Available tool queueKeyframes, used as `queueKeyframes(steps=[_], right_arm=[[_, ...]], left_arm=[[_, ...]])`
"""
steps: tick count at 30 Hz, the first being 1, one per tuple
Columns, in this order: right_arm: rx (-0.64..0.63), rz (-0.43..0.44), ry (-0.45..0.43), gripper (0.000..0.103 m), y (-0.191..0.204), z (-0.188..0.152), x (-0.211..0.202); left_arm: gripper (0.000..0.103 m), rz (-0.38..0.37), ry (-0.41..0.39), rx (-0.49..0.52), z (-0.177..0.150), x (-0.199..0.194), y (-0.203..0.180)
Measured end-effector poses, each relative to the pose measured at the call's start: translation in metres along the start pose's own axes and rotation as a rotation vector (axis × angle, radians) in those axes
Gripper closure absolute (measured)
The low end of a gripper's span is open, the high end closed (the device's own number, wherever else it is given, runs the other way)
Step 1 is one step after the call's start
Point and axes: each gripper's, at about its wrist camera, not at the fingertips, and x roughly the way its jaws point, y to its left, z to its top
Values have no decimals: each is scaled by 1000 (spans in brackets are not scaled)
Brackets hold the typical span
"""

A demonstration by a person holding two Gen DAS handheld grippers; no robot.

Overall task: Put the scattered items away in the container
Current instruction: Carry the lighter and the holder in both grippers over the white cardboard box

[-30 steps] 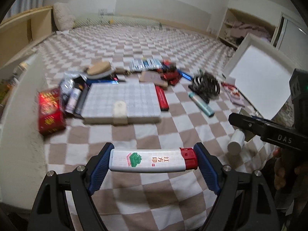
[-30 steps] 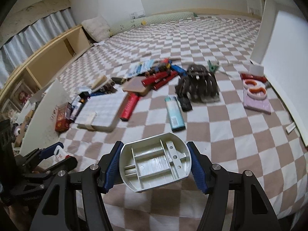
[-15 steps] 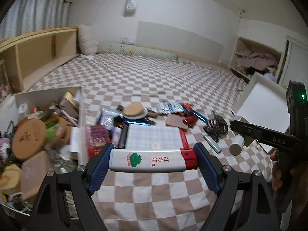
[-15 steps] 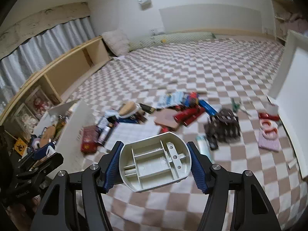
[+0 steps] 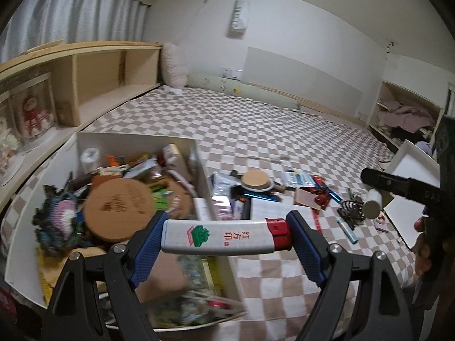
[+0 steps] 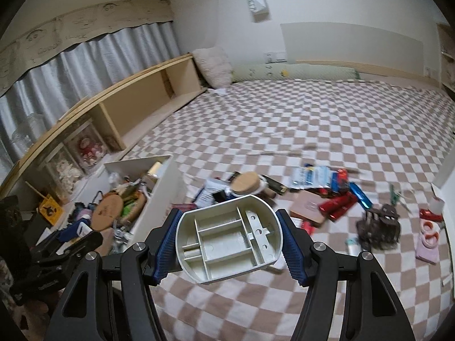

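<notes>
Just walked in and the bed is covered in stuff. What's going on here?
A person is tidying scattered items into a white box that already holds plenty. The left hand-held gripper is shut on a white lighter with a red cap over the box's near end. The right hand-held gripper grips a white plastic compartment tray above the checkered bedspread. More clutter remains on the bedspread.
</notes>
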Motion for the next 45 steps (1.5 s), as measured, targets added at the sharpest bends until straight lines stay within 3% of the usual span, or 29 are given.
queueKeyframes(steps=[13, 22, 30, 45], right_arm=[[-54, 98, 26, 37, 61, 22, 30], [-82, 142, 40, 37, 94, 34, 51], [-94, 176, 58, 37, 117, 42, 70], [-109, 215, 91, 37, 140, 46, 93]], left_arm=[[19, 112, 1, -72, -1, -17, 76], [19, 142, 21, -103, -2, -29, 112], [19, 135, 106, -65, -20, -32, 120], [19, 129, 173, -19, -31, -29, 114]])
